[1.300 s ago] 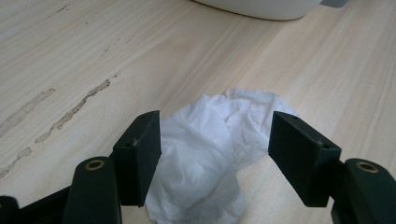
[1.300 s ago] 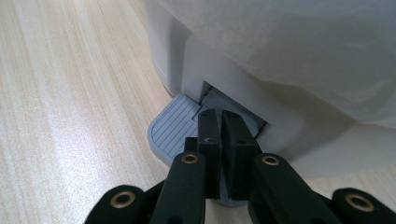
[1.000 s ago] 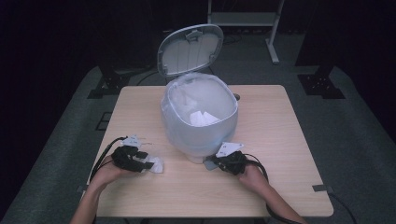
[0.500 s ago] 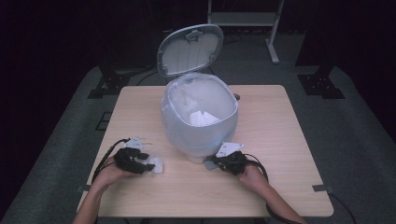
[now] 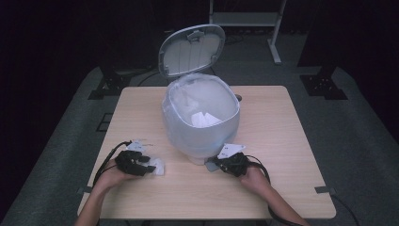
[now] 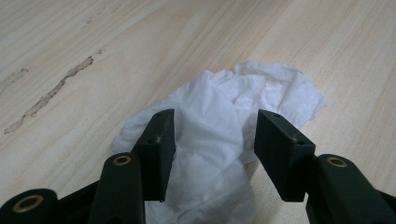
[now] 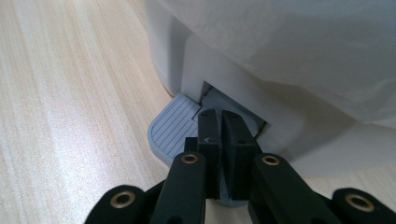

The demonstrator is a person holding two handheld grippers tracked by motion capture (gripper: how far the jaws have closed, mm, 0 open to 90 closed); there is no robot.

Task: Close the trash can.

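on the wooden table (image 5: 282, 141), the tissue (image 6: 224, 140) lies between the half-open jaws of the left gripper (image 6: 212, 149), which have just been closing. the right gripper (image 7: 222, 140), jaws together, presses the pedal (image 7: 173, 128) of the bin (image 5: 202, 117); the open bin stands to the right of the left gripper.

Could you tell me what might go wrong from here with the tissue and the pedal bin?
1. The left hand-held gripper straddles the crumpled tissue, jaws closing but not yet pressing; it may pinch only a loose fold and drop it.
2. The shut right hand-held gripper rests on the grey pedal; if it slips off, the raised lid would probably fall.
3. Pushing the pedal could shift the pedal bin.
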